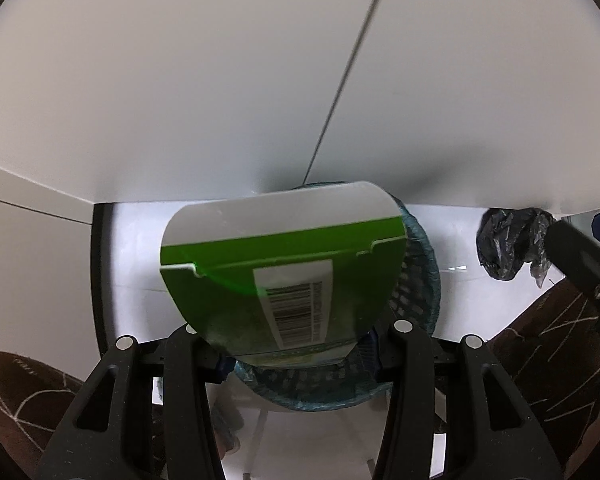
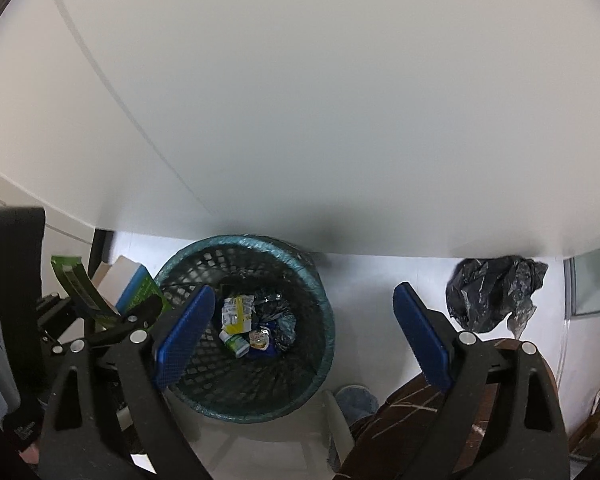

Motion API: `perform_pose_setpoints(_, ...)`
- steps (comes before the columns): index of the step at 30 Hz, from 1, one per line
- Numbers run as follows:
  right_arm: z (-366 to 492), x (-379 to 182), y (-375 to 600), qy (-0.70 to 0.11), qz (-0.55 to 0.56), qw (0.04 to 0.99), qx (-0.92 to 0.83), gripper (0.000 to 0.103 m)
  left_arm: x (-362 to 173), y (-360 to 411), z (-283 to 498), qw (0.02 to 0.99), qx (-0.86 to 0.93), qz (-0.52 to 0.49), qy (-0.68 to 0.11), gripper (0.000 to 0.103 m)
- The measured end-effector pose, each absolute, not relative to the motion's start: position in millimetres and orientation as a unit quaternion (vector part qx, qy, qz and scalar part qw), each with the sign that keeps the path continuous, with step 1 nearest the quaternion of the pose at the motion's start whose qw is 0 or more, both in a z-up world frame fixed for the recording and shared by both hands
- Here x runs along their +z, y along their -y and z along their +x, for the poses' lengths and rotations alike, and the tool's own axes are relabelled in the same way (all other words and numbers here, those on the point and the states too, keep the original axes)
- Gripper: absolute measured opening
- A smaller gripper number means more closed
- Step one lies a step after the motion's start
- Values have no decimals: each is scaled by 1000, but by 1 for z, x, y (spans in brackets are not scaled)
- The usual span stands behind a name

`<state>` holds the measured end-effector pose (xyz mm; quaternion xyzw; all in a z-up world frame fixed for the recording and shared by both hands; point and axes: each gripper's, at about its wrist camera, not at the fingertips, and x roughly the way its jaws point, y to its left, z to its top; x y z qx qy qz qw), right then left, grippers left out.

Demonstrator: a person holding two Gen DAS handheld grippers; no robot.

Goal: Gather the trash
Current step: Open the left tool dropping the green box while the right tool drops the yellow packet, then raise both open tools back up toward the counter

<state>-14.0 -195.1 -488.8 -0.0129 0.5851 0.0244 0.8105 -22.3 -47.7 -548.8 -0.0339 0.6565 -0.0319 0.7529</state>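
Both left fingers point(image 1: 204, 344) clamp the green box point(image 1: 284, 276) above the bin point(image 2: 260, 320).

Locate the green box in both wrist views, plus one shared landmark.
Left wrist: green box fills lower centre, clamped in the left gripper, above the mesh bin.
Right wrist: same box at left, beside the bin's rim.
Shared landmark: black plastic bag, right of the bin.
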Motion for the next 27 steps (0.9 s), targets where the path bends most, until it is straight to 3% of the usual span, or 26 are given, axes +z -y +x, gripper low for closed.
perform_pose_setpoints(2,-13,-488,200,-584,-7,811,19,87,-549,51,-22,755,-40,-33,-654,48)
perform_pose_setpoints(6,-11,-488,203,-588,2,809,18,87,-546,56,-24,761,-48,-29,-646,66)
perform_pose_setpoints(16,-11,-479,205,-575,-2,818,14,87,-537,55,-23,772,-41,-22,-634,89)
perform_pose_setpoints(21,-17,-457,211,-562,5,827,24,87,-509,53,-29,792,-33,-11,-609,97)
perform_pose_setpoints(27,-27,-422,218,-548,16,836,36,87,-470,38,-38,799,-34,-27,-599,97)
